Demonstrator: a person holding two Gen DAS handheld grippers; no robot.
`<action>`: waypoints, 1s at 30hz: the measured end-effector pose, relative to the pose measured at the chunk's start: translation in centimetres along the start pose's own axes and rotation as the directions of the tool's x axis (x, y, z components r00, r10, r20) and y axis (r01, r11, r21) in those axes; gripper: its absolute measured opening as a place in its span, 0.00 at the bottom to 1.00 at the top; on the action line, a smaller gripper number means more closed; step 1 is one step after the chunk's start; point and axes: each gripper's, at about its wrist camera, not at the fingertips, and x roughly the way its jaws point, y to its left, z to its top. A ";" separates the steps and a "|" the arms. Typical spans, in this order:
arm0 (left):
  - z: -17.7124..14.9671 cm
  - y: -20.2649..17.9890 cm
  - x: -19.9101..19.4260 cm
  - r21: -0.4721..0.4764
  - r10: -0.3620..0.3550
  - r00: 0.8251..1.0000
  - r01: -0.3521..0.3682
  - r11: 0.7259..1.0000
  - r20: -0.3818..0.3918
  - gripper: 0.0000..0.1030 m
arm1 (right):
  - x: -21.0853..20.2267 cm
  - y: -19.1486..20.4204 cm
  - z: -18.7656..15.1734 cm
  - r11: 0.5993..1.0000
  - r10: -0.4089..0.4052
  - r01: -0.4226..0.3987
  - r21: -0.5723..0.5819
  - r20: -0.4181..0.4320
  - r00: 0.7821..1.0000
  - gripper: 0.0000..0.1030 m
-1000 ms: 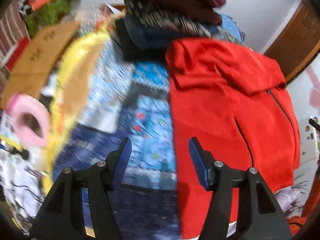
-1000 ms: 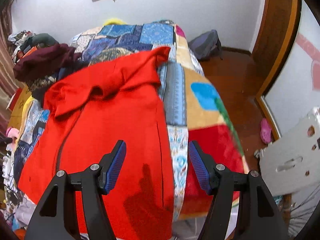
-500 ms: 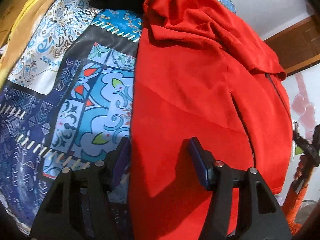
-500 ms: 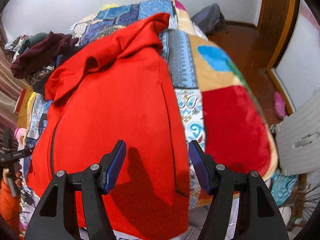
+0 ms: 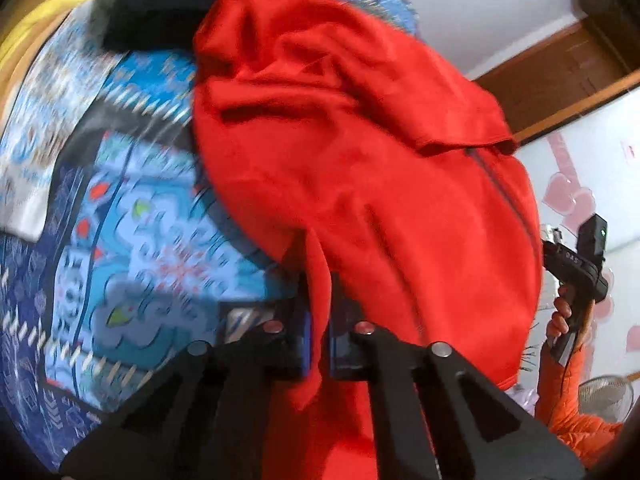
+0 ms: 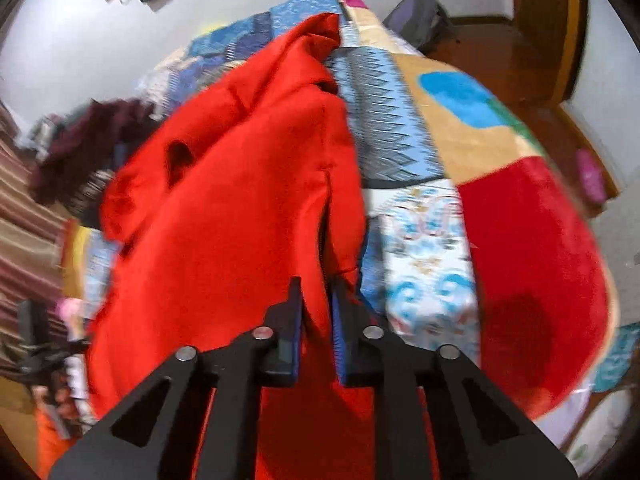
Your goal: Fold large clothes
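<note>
The patchwork bedspread [image 6: 440, 128] fills most of what I see, its blue patterned squares [image 5: 132, 248] running from 7 to 10 o'clock in my left view and its tan, blue and red patches from 1 to 4 o'clock in my right view. On it lies the red jacket [image 5: 360, 152], spread from 12 o'clock down to the centre in both views, its hood [image 6: 304, 56] bunched at the far end and a dark zip line [image 5: 496, 184] at about 2 o'clock in the left view. A heap of dark clothes [image 6: 92, 136] sits at 10 o'clock in the right view, touching the jacket's far shoulder. My left tongs [image 5: 318, 332] are clamped on a raised fold of the jacket's near edge, red cloth pinched between the blue pads [image 5: 306, 336]. My right tongs [image 6: 316, 320] are likewise closed on a ridge of the same jacket. At 3 o'clock in the left view my right hand [image 5: 562, 316] grips its handle
</note>
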 end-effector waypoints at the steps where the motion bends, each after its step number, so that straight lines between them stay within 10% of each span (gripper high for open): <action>1: 0.4 -0.9 -0.4 0.021 -0.003 1.000 0.003 1.000 0.015 0.04 | -0.3 0.2 0.4 1.000 0.021 -0.021 0.005 0.004 1.000 0.09; 9: 7.2 -3.7 -4.8 0.006 -0.053 0.967 0.053 0.999 0.249 0.04 | -3.8 2.1 5.2 0.991 0.133 -0.134 -0.004 0.151 0.980 0.09; 15: 11.3 -0.2 -4.2 -0.101 0.108 0.930 -0.077 0.992 0.352 0.04 | -1.7 1.9 9.8 0.999 0.054 -0.053 -0.010 0.229 0.972 0.09; 22: 13.4 4.2 3.2 -0.172 0.254 0.943 -0.219 0.960 0.215 0.05 | 4.5 1.4 11.3 0.986 -0.144 0.155 -0.054 0.173 0.974 0.11; 26: 13.4 4.1 5.9 -0.125 0.240 0.966 -0.228 0.966 0.095 0.12 | 3.6 1.5 11.1 0.968 -0.226 0.242 -0.061 0.194 0.955 0.55; 30: 13.3 3.2 5.8 -0.071 0.273 0.960 -0.268 0.961 0.067 0.38 | 1.7 1.5 10.6 0.971 -0.201 0.219 -0.096 0.172 0.964 0.56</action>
